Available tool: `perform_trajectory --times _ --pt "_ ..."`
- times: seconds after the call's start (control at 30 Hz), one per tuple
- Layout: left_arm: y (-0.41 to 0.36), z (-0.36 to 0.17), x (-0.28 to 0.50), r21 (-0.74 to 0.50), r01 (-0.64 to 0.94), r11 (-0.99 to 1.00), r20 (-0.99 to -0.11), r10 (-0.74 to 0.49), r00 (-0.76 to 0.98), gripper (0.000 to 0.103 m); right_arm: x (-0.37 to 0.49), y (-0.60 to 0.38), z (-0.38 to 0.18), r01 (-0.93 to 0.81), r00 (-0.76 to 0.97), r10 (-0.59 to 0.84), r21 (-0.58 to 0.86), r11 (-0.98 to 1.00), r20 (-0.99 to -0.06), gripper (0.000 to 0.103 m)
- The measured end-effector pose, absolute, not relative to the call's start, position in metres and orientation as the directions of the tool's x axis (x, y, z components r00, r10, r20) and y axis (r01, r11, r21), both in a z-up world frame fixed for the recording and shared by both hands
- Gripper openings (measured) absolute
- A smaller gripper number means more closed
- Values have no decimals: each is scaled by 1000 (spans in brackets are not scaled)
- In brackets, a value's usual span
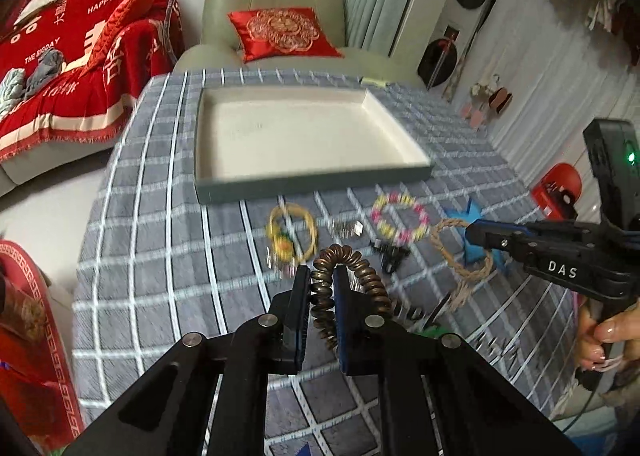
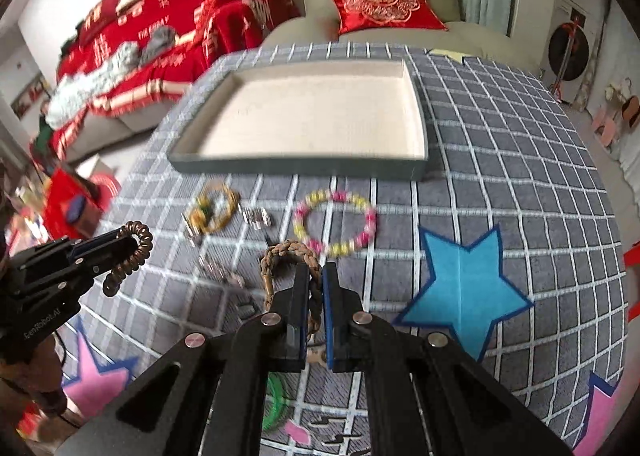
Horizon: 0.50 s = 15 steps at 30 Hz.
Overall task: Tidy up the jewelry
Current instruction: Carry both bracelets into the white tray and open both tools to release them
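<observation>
My left gripper (image 1: pixel 322 276) is shut on a brown spiral coil band (image 1: pixel 352 272) and holds it above the cloth; it also shows in the right wrist view (image 2: pixel 132 252). My right gripper (image 2: pixel 316 276) is shut on a braided tan rope bracelet (image 2: pixel 288 252), also seen in the left wrist view (image 1: pixel 460 252). An open white-lined tray (image 1: pixel 308 180) (image 2: pixel 296 166) lies beyond, with nothing in it. On the cloth lie a yellow bangle (image 1: pixel 292 232) (image 2: pixel 212 208), a pink-and-yellow bead bracelet (image 1: pixel 400 220) (image 2: pixel 336 228) and a small silver ring (image 1: pixel 348 228) (image 2: pixel 256 218).
A grey checked cloth (image 2: pixel 500 160) with a blue star (image 2: pixel 464 292) covers the table. A black clip (image 1: pixel 390 256) and silvery pieces (image 2: pixel 220 272) lie nearby. A green hoop (image 2: pixel 274 404) shows under my right gripper. An armchair with a red cushion (image 1: pixel 284 32) stands behind.
</observation>
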<state>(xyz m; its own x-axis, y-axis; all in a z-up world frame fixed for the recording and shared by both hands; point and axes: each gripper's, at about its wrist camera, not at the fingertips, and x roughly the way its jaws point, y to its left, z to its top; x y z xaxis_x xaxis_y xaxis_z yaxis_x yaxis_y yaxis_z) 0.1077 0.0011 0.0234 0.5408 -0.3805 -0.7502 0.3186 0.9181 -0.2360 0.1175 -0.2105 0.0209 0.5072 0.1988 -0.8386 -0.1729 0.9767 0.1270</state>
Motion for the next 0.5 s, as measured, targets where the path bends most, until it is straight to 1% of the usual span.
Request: perform_trajectory --times 0.13,0.3,0.5 --pt "6 50 128 -248 320 914 -733 -393 555 27 133 -213 44 -165 536 228 163 973 -813 7" --pt "5 83 164 -201 316 927 -703 -361 612 27 171 -212 76 -174 567 240 170 970 -788 7" --pt "-1 104 220 -196 297 935 -692 -347 633 27 224 -213 101 -162 591 258 200 966 -764 7"
